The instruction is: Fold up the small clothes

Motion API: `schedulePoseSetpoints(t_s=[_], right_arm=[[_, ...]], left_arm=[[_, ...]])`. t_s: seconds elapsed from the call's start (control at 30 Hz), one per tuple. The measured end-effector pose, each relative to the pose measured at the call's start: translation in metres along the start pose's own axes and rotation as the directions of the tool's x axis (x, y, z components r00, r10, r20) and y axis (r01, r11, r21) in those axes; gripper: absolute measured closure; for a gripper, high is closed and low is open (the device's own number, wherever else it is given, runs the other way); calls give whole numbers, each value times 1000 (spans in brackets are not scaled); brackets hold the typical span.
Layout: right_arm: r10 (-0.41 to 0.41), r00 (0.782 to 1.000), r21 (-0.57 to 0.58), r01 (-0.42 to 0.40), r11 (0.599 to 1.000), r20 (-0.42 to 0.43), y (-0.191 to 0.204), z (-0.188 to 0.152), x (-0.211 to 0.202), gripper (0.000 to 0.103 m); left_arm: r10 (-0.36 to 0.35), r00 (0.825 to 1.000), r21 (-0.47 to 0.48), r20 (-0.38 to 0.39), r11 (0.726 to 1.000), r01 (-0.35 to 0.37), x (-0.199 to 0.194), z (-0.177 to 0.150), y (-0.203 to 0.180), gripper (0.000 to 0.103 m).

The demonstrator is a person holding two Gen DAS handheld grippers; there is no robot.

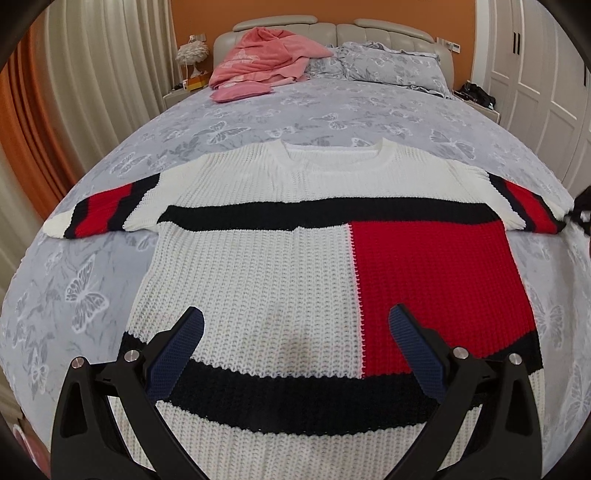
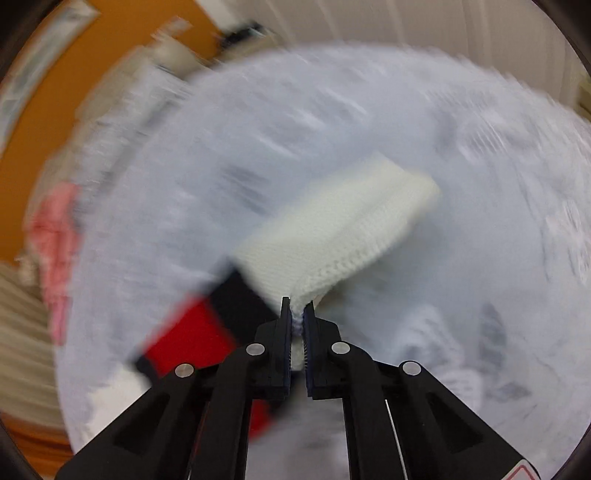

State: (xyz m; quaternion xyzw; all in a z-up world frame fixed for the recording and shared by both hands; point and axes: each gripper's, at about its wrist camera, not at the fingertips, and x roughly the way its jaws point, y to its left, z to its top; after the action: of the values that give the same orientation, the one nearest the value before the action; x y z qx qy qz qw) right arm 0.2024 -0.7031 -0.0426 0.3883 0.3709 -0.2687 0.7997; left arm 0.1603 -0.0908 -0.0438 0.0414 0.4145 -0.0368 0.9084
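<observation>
the left wrist camera sits low behind its left gripper (image 1: pixel 295 334) at the foot of the bed (image 1: pixel 258 110), tilted down and facing the headboard (image 1: pixel 332 31), so the whole sweater (image 1: pixel 258 266) spreads before it. the right wrist camera looks down steeply from very close, along its right gripper (image 2: pixel 297 308) onto the sweater's white cuff (image 2: pixel 343 229); its picture is smeared. both views share the sweater, the butterfly bedspread and the pink clothes (image 1: pixel 266 55) by the headboard.

Bed (image 1: pixel 295 107) with grey butterfly-print cover, padded beige headboard (image 1: pixel 332 27), orange wall (image 1: pixel 207 18) behind. White wardrobe doors (image 1: pixel 532 66) right; pleated curtains (image 1: pixel 92 74) left, bedside lamp (image 1: pixel 191 55) near them.
</observation>
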Motion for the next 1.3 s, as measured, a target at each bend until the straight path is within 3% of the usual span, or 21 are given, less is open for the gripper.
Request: schedulePoseSetpoints(t_s=[0.1, 0.17, 0.27, 0.33, 0.43, 0.53, 0.6, 0.67, 0.73, 0.77, 0.8, 0.83, 0.87, 0.9, 0.93, 1.0, 1.07, 1.13, 1.2, 1.27, 1.3], right_arm=[[153, 987, -153, -144, 978, 48, 68, -5, -39, 98], [267, 963, -274, -248, 929, 31, 124, -22, -64, 98], [409, 909, -463, -396, 793, -77, 222, -78, -93, 98], [453, 875, -535, -470, 702, -173, 274, -122, -98, 98], [450, 833, -624, -544, 560, -322, 349, -213, -87, 98], [393, 803, -637, -596, 489, -449, 390, -288, -53, 93], [313, 803, -659, -595, 460, -507, 402, -328, -25, 84], [239, 820, -698, -569, 435, -520, 400, -358, -9, 81], [276, 819, -692, -573, 439, -503, 382, -355, -22, 77], [307, 822, -679, -570, 464, -480, 366, -342, -33, 62], [330, 843, -675, -539, 504, -426, 345, -326, -45, 52], [333, 874, -686, -484, 543, -353, 324, -312, -55, 36], [325, 899, -698, -435, 569, -295, 310, -306, -63, 32], [278, 939, -719, -334, 609, -201, 280, -292, -70, 32], [230, 962, -726, -263, 635, -147, 267, -283, -70, 32], [145, 981, -708, -191, 680, -125, 229, -269, -59, 32], [81, 987, -686, -155, 711, -139, 208, -264, -42, 32], [35, 989, -694, -127, 708, -145, 200, -264, -24, 32], [17, 986, -703, -132, 699, -168, 202, -268, -6, 32], [18, 982, -700, -145, 699, -187, 207, -269, 7, 35], [24, 980, -696, -157, 701, -196, 211, -269, 13, 38]], left_arm=[[-6, 1000, -26, 8, 1000, 6, -3, 2, 7, 5], [-12, 1000, -52, 16, 999, 13, -6, 5, 13, 5], [-31, 999, -96, 25, 995, 34, -13, 12, 24, 5], [-45, 998, -123, 34, 991, 49, -17, 16, 32, 5], [-70, 996, -168, 51, 983, 77, -23, 26, 48, 5], [-94, 995, -212, 42, 972, 101, -19, 35, 64, 5], [-122, 992, -250, 18, 960, 123, -9, 41, 76, 5], [-139, 990, -274, -2, 953, 133, 2, 44, 86, 5], [-153, 988, -295, -26, 946, 139, 16, 48, 96, 5], [-167, 985, -307, -32, 940, 150, 22, 51, 100, 5], [-181, 983, -321, -34, 933, 161, 28, 54, 103, 5], [-194, 980, -346, -36, 923, 170, 38, 60, 107, 5], [-210, 977, -362, -34, 914, 183, 45, 64, 109, 5], [-231, 972, -379, -33, 903, 202, 54, 71, 108, 5], [-250, 967, -396, -41, 893, 214, 62, 78, 106, 5], [-308, 950, -431, -57, 866, 255, 85, 96, 96, 5], [-309, 944, -457, -116, 860, 225, 115, 107, 85, 5], [-311, 936, -488, -162, 850, 198, 144, 114, 78, 5], [-278, 942, -496, -189, 855, 153, 160, 117, 71, 15], [-293, 936, -467, -196, 867, 174, 170, 122, 65, 56], [-297, 933, -455, -204, 873, 179, 173, 123, 63, 69]])
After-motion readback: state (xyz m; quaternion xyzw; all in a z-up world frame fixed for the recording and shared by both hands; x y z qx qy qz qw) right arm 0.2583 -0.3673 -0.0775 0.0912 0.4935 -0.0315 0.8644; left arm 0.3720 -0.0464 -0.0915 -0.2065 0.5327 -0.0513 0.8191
